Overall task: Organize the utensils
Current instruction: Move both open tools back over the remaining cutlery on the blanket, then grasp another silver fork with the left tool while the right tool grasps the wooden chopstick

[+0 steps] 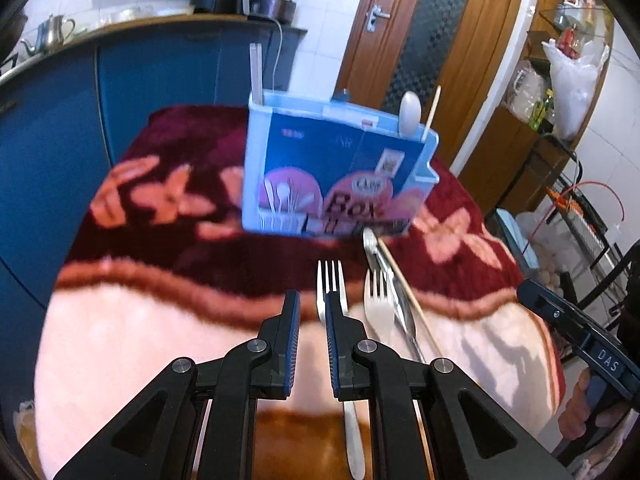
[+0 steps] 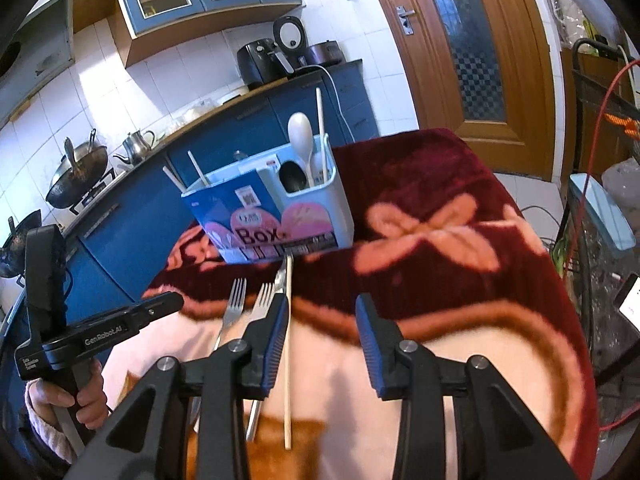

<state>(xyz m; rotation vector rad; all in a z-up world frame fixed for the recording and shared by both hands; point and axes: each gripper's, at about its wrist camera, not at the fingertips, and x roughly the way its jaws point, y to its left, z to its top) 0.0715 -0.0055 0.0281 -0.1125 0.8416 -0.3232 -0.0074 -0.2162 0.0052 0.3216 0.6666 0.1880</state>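
A light blue utensil box [image 1: 340, 168] stands on the blanket-covered table, also in the right wrist view [image 2: 272, 216]. It holds a white spoon [image 2: 301, 136] and chopsticks [image 2: 320, 112]. On the blanket in front of it lie a metal fork [image 1: 330, 280], a white plastic fork [image 1: 378, 300], a metal spoon [image 1: 394, 292] and one wooden chopstick [image 2: 288, 352]. My left gripper [image 1: 312, 300] is open and empty, its right finger over the metal fork. My right gripper [image 2: 322, 306] is open and empty above the chopstick.
The table wears a maroon and pink flowered blanket [image 2: 440, 240]. Blue kitchen cabinets [image 1: 120, 92] with appliances stand behind. A wooden door [image 1: 420, 32] and cluttered shelves [image 1: 568, 80] are at the right.
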